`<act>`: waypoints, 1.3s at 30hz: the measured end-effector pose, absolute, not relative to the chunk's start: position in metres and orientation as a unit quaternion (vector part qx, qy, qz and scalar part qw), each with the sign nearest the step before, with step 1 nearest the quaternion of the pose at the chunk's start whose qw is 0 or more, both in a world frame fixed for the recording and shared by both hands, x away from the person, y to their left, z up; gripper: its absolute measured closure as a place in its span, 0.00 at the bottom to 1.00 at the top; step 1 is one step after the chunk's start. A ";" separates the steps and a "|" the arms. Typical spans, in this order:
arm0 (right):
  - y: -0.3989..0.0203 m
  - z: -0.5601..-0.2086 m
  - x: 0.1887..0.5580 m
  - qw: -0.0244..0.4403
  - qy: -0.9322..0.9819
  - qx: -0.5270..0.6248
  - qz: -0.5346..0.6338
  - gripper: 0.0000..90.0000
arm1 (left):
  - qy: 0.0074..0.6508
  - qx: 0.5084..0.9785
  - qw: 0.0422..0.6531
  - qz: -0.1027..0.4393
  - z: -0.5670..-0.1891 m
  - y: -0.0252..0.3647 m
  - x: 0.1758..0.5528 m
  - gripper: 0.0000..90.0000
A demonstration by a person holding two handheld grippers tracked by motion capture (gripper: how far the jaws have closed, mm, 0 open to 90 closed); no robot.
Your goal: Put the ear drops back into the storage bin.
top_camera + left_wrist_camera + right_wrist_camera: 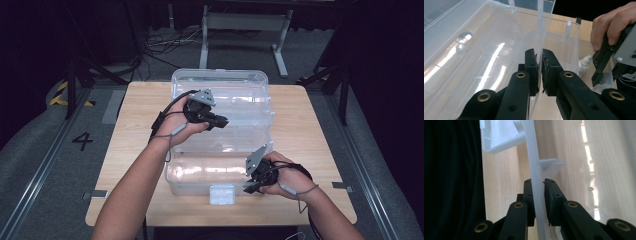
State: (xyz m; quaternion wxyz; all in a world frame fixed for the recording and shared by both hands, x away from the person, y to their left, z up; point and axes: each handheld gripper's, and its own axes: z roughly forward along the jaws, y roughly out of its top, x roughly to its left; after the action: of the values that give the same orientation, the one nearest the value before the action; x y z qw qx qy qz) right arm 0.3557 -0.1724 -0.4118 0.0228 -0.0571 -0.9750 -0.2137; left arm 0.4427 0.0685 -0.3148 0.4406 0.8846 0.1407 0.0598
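Well, from above, a clear plastic box [220, 140] sits in the middle of the wooden table [310, 130], its lid [222, 107] partly lifted. The left gripper [212, 119] pinches the lid's edge, and the right gripper [255, 182] clamps the box's near rim. Along the left gripper's jaws, both pads squeeze the thin clear lid [486, 50]. Along the right gripper's jaws, the white rim [535, 177] runs upright between them, pinched tight.

Dim surroundings, overhead glare, soft focus
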 end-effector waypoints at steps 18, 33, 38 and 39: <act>-0.173 -0.410 0.353 0.017 -0.975 -0.065 -0.213 0.90 | 0.135 0.882 0.448 0.062 -0.317 0.071 0.417 0.93; -0.174 -0.409 0.351 0.005 -0.975 -0.065 -0.213 0.90 | 0.132 0.876 0.460 0.068 -0.323 0.074 0.400 0.93; -0.174 -0.409 0.351 0.004 -0.975 -0.065 -0.213 0.90 | 0.133 0.875 0.459 0.069 -0.326 0.073 0.391 0.93; -0.174 -0.409 0.351 0.004 -0.975 -0.065 -0.213 0.90 | 0.132 0.875 0.460 0.072 -0.326 0.073 0.389 0.93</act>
State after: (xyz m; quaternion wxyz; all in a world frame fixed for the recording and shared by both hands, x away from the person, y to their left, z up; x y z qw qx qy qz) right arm 0.3507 -0.1744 -0.4088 0.0041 -0.0648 -0.9749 -0.2132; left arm 0.3890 0.0728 -0.3265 0.4595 0.8753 0.1320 0.0725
